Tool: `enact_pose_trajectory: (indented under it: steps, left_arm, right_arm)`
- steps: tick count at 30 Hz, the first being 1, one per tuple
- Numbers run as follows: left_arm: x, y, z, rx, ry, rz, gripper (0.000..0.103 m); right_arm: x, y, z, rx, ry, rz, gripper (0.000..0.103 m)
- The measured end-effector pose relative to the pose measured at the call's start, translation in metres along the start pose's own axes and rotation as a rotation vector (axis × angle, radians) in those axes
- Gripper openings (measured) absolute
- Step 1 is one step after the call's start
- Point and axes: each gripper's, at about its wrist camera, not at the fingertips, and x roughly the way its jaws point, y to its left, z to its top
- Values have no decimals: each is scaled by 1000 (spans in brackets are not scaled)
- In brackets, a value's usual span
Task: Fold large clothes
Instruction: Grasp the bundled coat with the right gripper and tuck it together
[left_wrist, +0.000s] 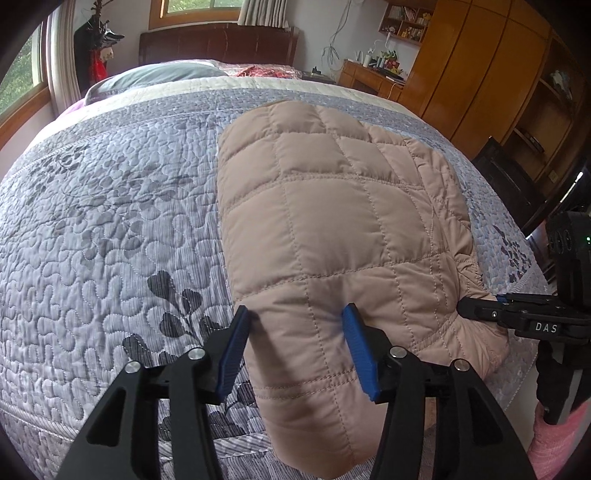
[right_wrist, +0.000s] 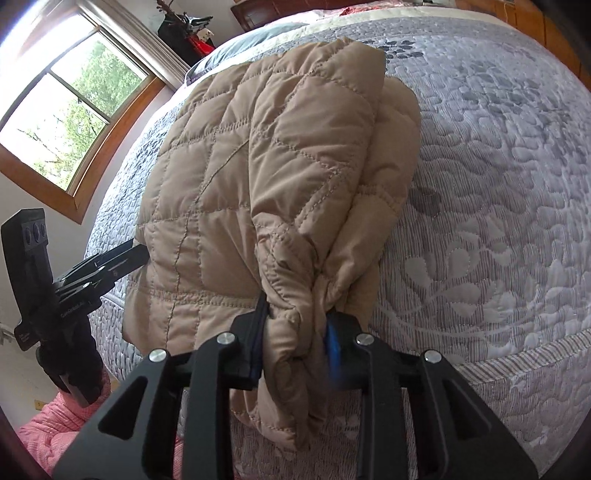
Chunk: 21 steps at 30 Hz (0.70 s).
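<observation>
the left claw (left_wrist: 295, 325) sits nearest the jacket's (left_wrist: 332, 221) near edge, its blue pads spread apart, one beside the fabric and one resting on top without squeezing, so it is open, probably after laying that edge down. the right claw (right_wrist: 295, 332) is at the jacket's near right corner, clamped on a bunched wad of padded layers; that grip seems meant to keep the stacked fold from springing apart while it is set in place. the jacket (right_wrist: 280, 147) lies folded into a thick, narrow bundle on the bed (left_wrist: 110, 221), its near end hanging a little over the bed's near edge and the rest running away across the quilt. beyond the jacket, a pillow (left_wrist: 155, 75) lies at the bed's far end, and a headboard (left_wrist: 218, 46) stands behind it. the fold looks nearly finished; letting go and smoothing likely remain.
</observation>
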Motion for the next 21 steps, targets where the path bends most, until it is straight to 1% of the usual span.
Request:
enact_pose_trajectory:
  steps: [7,9,10,12,13,15,17,18,19,21]
  left_arm:
    - [9,3,-1,-10,-6,1,60]
    - [7,3,-2,-6,-14,0,60]
    - [6,4,-2,-6,-18,-4,60]
    - [2,7,-2,-11,-18,-20,60]
    - [-1,9,-1,-18,-14,-34,60]
    - [-11,14,3,-28,-22,-48,59]
    - [-25,19,8,-28,-66,-29,58]
    - [-30,20,12,-28,-82,-25,58]
    - [-34,22,16,-29,-97,-25,58]
    - [-38,24,23,-38,-109,-21,58]
  right_arm:
    - [1,2,-5,1,-17,-10,29]
    - [-2,6,-9,-20,-35,-27,34]
    - [-6,8,-12,-25,-46,-43,43]
    - [-17,14,-20,-36,-76,-100,57]
    - [-26,16,-23,-45,-101,-129,57]
    - [-44,20,-28,-60,-137,-142,57]
    - [-62,26,-27,-74,-178,-162,57]
    - [-70,30,-22,-83,-195,-169,58]
    - [-74,34,-16,-89,-205,-167,62]
    - [-77,35,2,-93,-202,-143,67]
